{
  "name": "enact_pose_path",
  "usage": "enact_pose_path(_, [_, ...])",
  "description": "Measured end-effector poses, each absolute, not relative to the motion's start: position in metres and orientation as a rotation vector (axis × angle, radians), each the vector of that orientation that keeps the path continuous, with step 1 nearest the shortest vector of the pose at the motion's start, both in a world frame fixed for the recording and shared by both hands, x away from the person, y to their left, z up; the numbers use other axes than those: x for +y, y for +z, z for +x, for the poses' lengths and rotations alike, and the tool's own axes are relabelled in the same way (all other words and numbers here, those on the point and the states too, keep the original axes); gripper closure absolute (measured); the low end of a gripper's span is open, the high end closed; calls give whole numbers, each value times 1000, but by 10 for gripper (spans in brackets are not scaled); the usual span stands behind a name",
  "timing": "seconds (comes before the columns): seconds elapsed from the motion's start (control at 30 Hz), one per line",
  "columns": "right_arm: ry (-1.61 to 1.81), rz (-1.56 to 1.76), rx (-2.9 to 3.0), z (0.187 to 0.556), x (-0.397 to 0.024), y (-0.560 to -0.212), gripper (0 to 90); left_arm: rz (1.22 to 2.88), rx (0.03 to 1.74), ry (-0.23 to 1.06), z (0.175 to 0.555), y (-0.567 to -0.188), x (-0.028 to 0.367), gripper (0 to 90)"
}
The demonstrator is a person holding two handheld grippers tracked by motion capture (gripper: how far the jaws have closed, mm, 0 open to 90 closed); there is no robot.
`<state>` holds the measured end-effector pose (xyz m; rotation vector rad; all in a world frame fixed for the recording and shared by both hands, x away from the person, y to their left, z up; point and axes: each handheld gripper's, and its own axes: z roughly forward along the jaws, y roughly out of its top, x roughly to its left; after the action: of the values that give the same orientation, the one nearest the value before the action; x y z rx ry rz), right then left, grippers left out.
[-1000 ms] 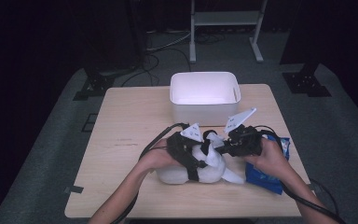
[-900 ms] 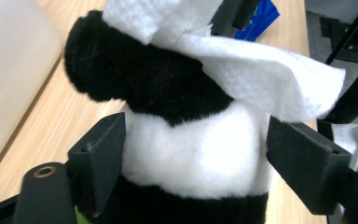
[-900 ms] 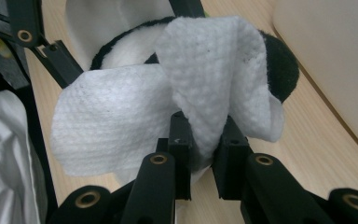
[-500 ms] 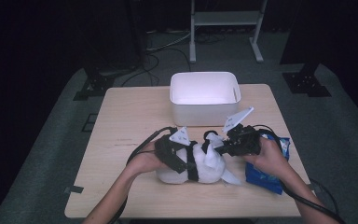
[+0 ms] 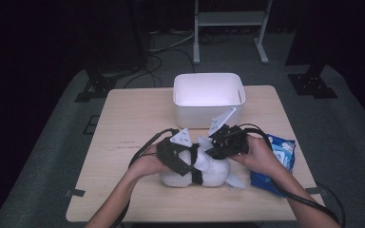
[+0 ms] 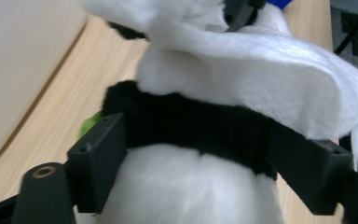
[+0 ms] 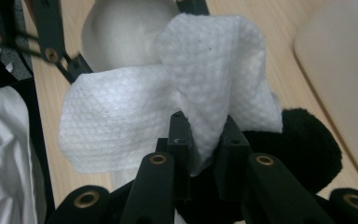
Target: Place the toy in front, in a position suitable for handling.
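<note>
A white plush panda (image 5: 214,173) with a black band lies on the table near the front edge. My left gripper (image 5: 178,159) straddles that band (image 6: 191,126). Its pads (image 6: 100,154) press into the fur on both sides, and the jaws have just eased slightly wider with the toy still between them. My right gripper (image 5: 221,142) hovers over the toy's right part, shut on a white wipe (image 7: 121,121). The wipe drapes over the plush (image 6: 279,79), beside a black ear (image 7: 303,144).
A white bin (image 5: 208,95) stands behind the toy at the table's middle back. A blue wipes packet (image 5: 281,154) lies at the right under the right forearm. Cables trail from both grippers toward the front edge.
The right gripper has slid left with the wipe, further over the toy. The left gripper has shifted a little to the left, still on the black band.
</note>
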<state>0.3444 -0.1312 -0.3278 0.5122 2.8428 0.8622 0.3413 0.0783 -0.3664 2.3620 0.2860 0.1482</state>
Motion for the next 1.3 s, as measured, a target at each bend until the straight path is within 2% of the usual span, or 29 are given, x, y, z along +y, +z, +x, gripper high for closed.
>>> enact_pose_path(0.33, [864, 555, 2855, 338, -151, -336, 783, 2304, 341, 160, 342, -358, 101, 147])
enact_pose_path(0.8, [843, 639, 2853, 336, -177, -346, 787, 2222, 370, 54, 339, -364, 122, 84])
enact_pose_path(1.3, [832, 796, 2846, 337, -215, -363, 789, 2182, 331, -60, 347, -381, 115, 71])
